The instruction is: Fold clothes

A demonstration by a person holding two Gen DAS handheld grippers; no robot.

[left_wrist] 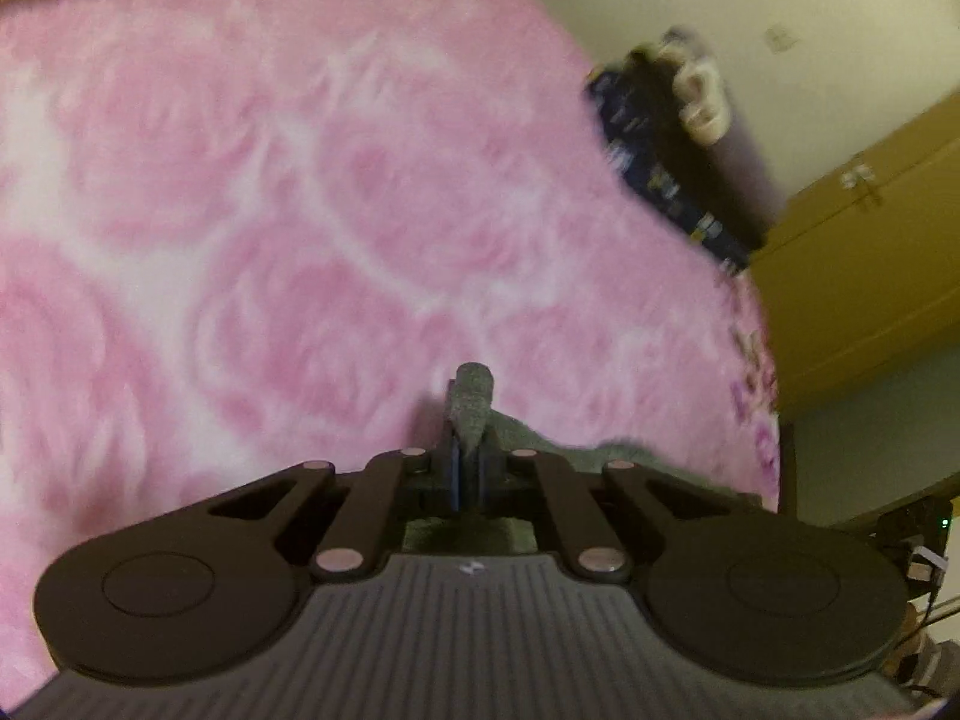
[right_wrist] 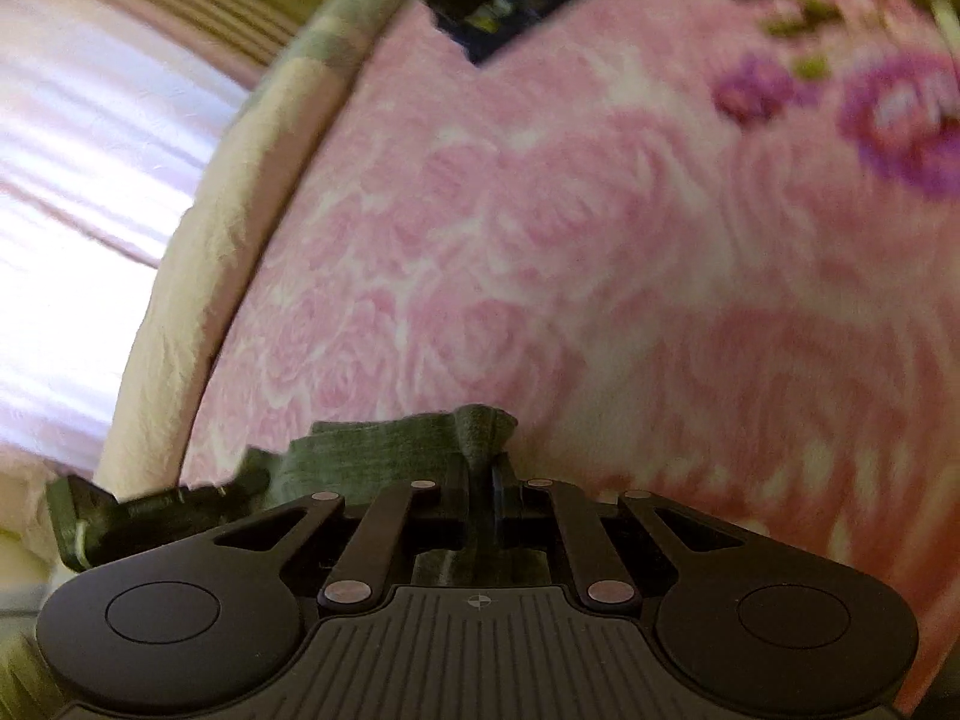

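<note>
A grey-green garment is held by both grippers above a pink rose-patterned bed cover (left_wrist: 300,210). My left gripper (left_wrist: 469,456) is shut on a pinched fold of the garment (left_wrist: 474,402), which sticks up between the jaws and trails off to the right. My right gripper (right_wrist: 483,474) is shut on another fold of the same garment (right_wrist: 384,450), which stretches to the left toward the other gripper's body (right_wrist: 108,516). Most of the garment is hidden below the grippers.
The pink bed cover (right_wrist: 540,240) fills both views. A dark blue patterned cloth (left_wrist: 660,174) lies at the bed's far edge, also in the right wrist view (right_wrist: 504,6). A wooden cabinet (left_wrist: 870,252) stands on the right. A cream sheet edge (right_wrist: 198,276) and bright curtain (right_wrist: 78,180) lie on the left.
</note>
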